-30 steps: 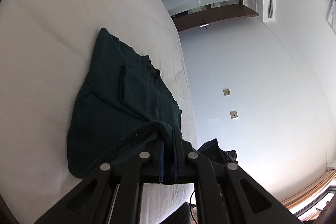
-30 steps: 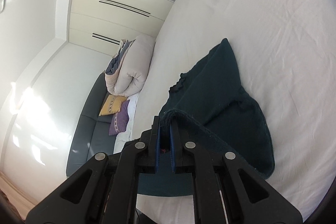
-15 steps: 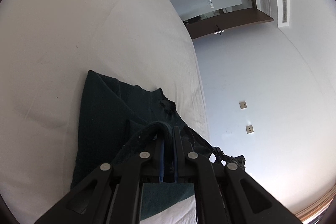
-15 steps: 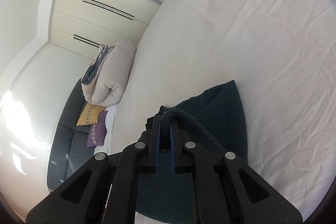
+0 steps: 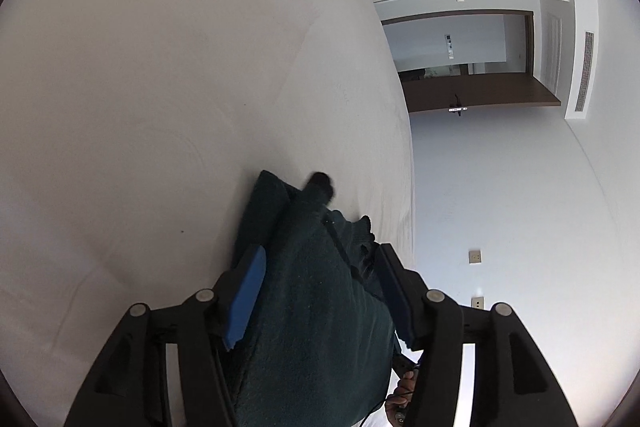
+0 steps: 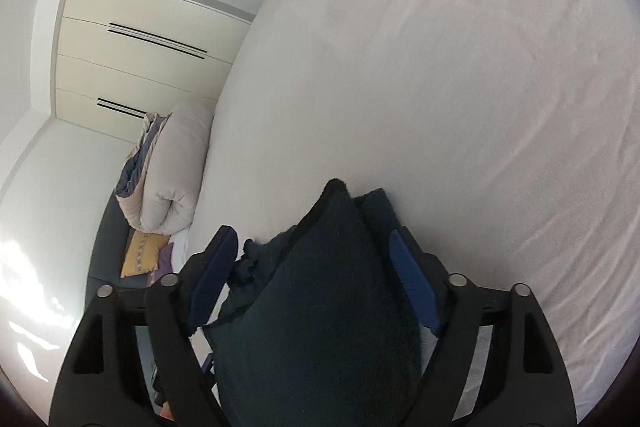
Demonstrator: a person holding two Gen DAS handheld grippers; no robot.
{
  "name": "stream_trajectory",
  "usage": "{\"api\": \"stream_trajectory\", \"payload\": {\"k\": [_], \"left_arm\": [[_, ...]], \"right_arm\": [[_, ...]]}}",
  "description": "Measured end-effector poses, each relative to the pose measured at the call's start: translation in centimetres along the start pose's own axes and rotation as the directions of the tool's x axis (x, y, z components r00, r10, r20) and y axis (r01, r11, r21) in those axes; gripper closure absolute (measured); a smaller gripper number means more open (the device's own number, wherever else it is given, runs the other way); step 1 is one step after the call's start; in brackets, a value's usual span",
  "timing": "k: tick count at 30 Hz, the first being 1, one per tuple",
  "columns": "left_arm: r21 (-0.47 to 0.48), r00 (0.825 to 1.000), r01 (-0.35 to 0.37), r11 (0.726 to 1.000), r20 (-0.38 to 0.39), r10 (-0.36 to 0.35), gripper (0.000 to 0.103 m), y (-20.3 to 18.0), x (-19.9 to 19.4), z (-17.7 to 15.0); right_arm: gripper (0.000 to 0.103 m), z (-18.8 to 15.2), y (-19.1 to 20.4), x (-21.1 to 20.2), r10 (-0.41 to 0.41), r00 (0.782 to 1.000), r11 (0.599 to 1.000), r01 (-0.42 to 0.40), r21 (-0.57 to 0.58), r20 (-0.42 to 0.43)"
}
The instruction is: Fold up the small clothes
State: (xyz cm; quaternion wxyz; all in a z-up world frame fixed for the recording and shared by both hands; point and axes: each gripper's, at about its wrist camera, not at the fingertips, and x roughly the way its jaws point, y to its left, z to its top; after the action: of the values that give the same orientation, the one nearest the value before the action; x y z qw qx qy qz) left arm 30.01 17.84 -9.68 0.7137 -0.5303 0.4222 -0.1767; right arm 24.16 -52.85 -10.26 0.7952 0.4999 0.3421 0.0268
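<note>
Left wrist: left gripper [image 5: 320, 267] opening astride dark garment [image 5: 312, 291].

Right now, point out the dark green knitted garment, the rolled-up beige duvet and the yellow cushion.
dark green knitted garment [image 6: 320, 307]: right wrist view, middle of the folded top layer.
rolled-up beige duvet [image 6: 176, 171]: right wrist view, its pale outer roll.
yellow cushion [image 6: 140, 253]: right wrist view, its front face.

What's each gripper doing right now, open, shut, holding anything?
Left gripper: jaws opening, dark green garment lies between them, not clamped.
Right gripper: jaws opening, same garment between them, not clamped.
</note>
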Motion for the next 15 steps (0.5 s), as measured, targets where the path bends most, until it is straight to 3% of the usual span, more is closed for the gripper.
{"api": "stream_trajectory", "payload": {"k": [4,7,11,13,15], "left_arm": [[0.085,1.0,-0.008,0.996,0.019,0.007,0.044,-1.8,-1.2,-1.5],[0.205,0.997,-0.073,0.976,0.03,0.068,0.044,-4.0,-1.4,-4.0],[0.349,0.986,-0.161,0.923,0.03,0.161,0.044,-5.3,-0.3,-7.4],[0.421,0.973,-0.217,0.881,0.027,0.228,0.044,-5.6,1.1,-9.2],[0.476,0.951,-0.286,0.832,0.037,0.306,0.044,-5.5,2.4,-10.5]], "right_arm": [[0.023,-0.5,0.4,-0.5,-0.005,1.0,1.0,0.004,-0.029,-0.019],[0.023,-1.9,1.4,-2.1,-0.037,0.999,0.994,0.038,-0.103,0.01],[0.023,-5.4,2.8,-4.9,-0.043,0.999,0.983,0.048,-0.175,0.032],[0.023,-7.0,3.1,-5.5,-0.051,0.998,0.977,0.057,-0.208,0.034],[0.024,-8.8,3.5,-5.6,-0.121,0.992,0.955,0.124,-0.268,0.029]]}}
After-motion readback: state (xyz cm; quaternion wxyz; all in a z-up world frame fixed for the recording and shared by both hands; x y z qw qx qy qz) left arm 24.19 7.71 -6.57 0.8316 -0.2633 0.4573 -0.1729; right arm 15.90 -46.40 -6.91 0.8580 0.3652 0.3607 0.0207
